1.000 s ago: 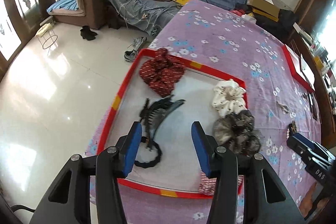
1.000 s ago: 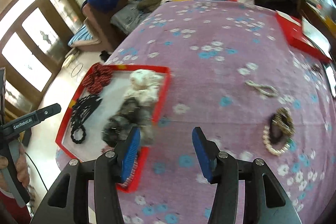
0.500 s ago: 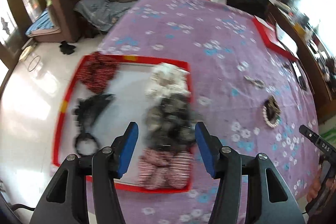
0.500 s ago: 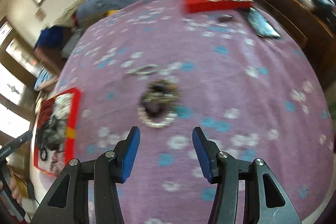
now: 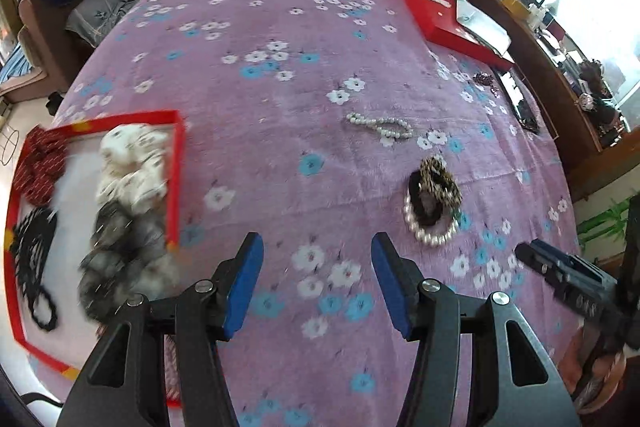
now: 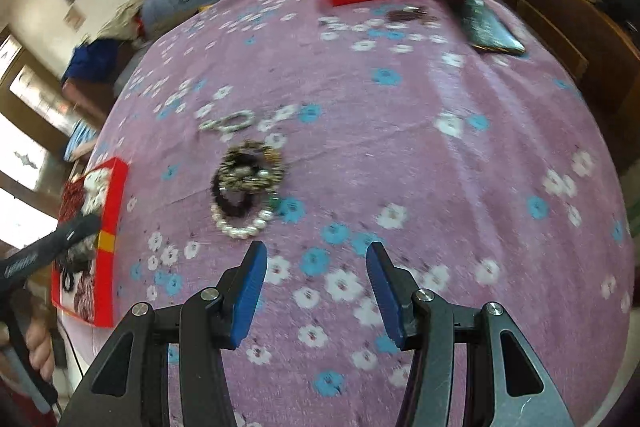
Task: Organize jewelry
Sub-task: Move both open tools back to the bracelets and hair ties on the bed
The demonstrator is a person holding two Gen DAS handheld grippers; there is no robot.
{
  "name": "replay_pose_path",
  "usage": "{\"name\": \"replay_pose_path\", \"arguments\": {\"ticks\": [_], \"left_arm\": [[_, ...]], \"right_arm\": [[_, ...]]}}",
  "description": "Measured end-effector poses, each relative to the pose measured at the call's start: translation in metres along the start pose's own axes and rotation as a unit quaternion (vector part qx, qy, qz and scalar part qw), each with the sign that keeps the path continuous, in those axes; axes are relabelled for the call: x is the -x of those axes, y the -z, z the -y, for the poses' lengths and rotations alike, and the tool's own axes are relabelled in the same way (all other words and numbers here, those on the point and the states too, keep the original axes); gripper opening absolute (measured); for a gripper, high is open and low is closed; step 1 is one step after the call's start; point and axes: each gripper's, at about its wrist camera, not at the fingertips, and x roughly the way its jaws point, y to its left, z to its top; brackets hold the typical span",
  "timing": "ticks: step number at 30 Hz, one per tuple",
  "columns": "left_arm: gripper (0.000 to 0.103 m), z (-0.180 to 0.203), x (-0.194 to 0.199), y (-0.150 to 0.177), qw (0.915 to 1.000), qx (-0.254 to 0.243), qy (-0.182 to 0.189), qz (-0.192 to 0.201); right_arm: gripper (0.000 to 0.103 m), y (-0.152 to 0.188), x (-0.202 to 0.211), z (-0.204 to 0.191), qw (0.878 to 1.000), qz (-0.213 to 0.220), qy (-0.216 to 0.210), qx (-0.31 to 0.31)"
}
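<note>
A red-rimmed tray (image 5: pixel 176 183) at the left of the purple floral cloth holds a red scrunchie (image 5: pixel 38 163), a white scrunchie (image 5: pixel 132 163), a grey scrunchie (image 5: pixel 120 259) and a black claw clip (image 5: pixel 30 259). A pile of a pearl bracelet and dark leopard hair ties (image 5: pixel 434 199) lies on the cloth, also in the right wrist view (image 6: pixel 246 187). A pearl strand (image 5: pixel 380 125) lies beyond it (image 6: pixel 230 121). My left gripper (image 5: pixel 316 283) is open and empty above the cloth. My right gripper (image 6: pixel 316 287) is open and empty, just right of and nearer than the pile.
A red box (image 5: pixel 444 23) with papers and a dark tablet (image 5: pixel 518 103) lie at the far right of the cloth. A small dark bead item (image 5: pixel 484 81) lies near them. A wooden cabinet runs along the right. A sofa with clothes stands behind the table.
Both grippers swung right, away from the tray and toward the middle of the cloth. The bracelet pile now lies closer to the right gripper. Both stayed open.
</note>
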Motion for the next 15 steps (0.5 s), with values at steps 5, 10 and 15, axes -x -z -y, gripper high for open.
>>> {"name": "replay_pose_path", "arguments": {"ticks": [5,10,15], "left_arm": [[0.054,0.005,-0.038,-0.034,0.9998,0.016,0.011,-0.005],[0.054,0.012,-0.068,-0.064,0.9998,0.008,0.017,-0.011],[0.054,0.031,-0.097,-0.091,0.9990,-0.032,0.025,-0.018]], "right_arm": [[0.056,-0.018,-0.017,-0.030,0.997,0.008,-0.036,0.072],[0.056,-0.032,-0.043,-0.053,0.991,0.004,-0.044,0.126],[0.042,-0.035,-0.065,-0.060,0.987,-0.013,-0.045,0.151]]}}
